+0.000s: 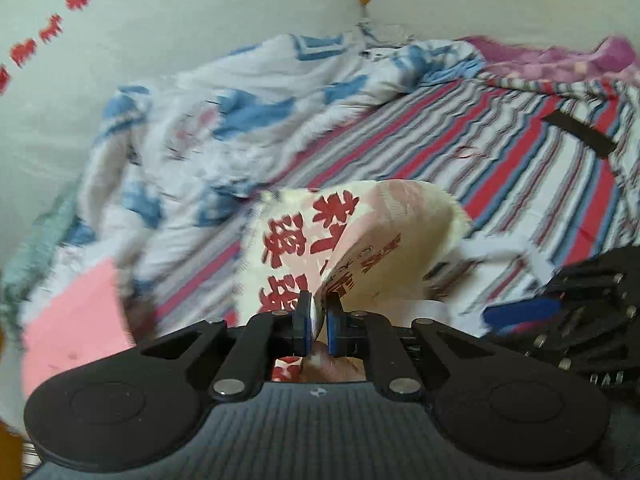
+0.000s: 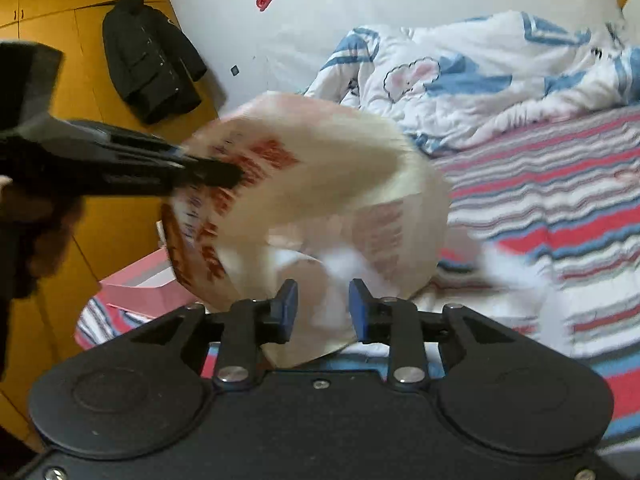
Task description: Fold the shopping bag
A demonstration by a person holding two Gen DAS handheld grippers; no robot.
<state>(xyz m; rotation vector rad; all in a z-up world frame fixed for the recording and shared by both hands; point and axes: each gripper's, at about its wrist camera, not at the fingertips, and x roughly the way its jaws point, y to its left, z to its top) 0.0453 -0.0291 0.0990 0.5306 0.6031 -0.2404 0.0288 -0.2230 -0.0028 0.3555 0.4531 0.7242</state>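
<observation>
Close by, the left tongs (image 1: 318,316) are clenched on an edge of the shopping bag (image 1: 360,236), which hangs curled and blurred above the striped bed (image 1: 500,152), while the right tongs (image 2: 323,304) gape empty just beside its white handles, so the folding looks barely begun, the rumpled quilt (image 2: 480,80) beyond.

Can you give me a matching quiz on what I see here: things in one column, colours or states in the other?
1. shopping bag
2. left gripper
3. right gripper
4. coat

a. open
b. black, hanging on the yellow wardrobe
c. cream with red print
d. clamped on the bag

Pairs: 1-c, 2-d, 3-a, 4-b
</observation>
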